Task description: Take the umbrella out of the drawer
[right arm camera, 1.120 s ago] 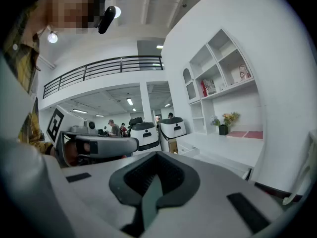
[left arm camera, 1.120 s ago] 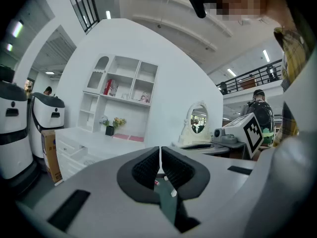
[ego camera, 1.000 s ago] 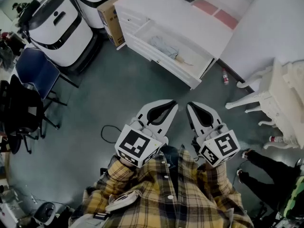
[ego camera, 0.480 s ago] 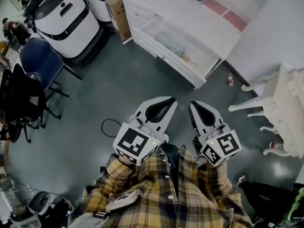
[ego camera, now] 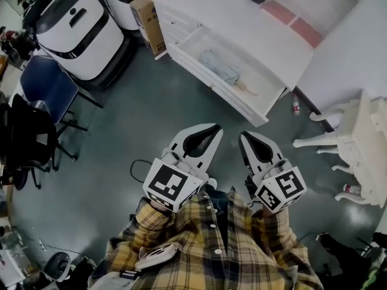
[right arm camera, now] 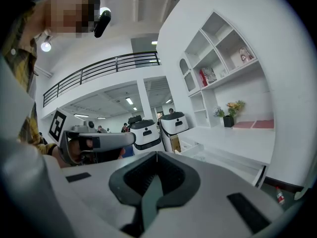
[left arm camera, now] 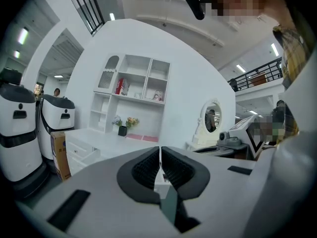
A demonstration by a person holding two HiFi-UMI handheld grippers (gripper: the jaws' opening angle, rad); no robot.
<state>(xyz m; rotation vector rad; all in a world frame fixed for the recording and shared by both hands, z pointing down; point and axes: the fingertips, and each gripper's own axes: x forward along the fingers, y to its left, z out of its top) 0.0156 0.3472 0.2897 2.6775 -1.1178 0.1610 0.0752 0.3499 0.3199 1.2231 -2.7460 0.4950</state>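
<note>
A large indoor test hall staged as a home bedroom, more lab than house. A white dresser (ego camera: 242,29) with its drawer (ego camera: 211,88) pulled out stands on a bare grey floor (ego camera: 139,119). Behind the dresser is a white shelf unit (left arm camera: 131,90), to its right a dressing table (ego camera: 363,132) with an oval mirror (left arm camera: 212,117). Left of the dresser stand two tall white machines (ego camera: 72,32), a cardboard box (ego camera: 148,17) and office chairs (ego camera: 45,86), and high beyond that end runs a railed mezzanine (right arm camera: 99,68)

Left gripper (left arm camera: 160,151): jaws pressed together, nothing between. Beyond claw tips: white shelf unit (left arm camera: 132,90), flower pot (left arm camera: 122,130) on white dresser (left arm camera: 81,140). Far left of claw: cardboard box (left arm camera: 60,155), 2 white machines (left arm camera: 15,133). Right of tips: oval mirror (left arm camera: 212,117).
</note>
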